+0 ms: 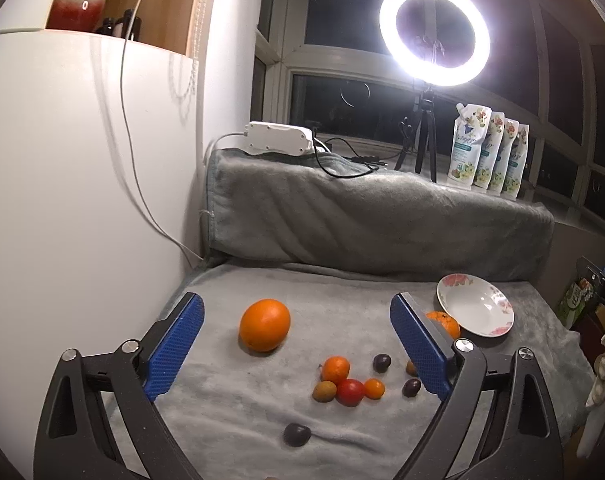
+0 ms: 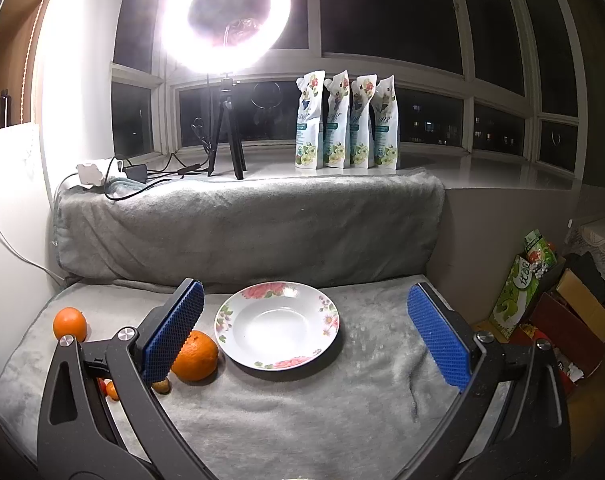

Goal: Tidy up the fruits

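Far left there's a big orange sitting alone on the grey blanket, inside the gap of the left gripper, whose blue pads are spread wide with nothing pinched. Moving right, a little cluster: a small mandarin, a yellowish-green fruit, a red tomato and a tiny orange one, all touching or nearly so. A dark plum-looking fruit lies nearer the camera, with two more dark ones off to the right. Next comes a second orange, half hidden behind a pad in both views, just beside the floral plate, which has nothing in it. The right gripper is also wide open and empty, framing the plate. Behind everything, a ring light and four pouches stand on the sill.
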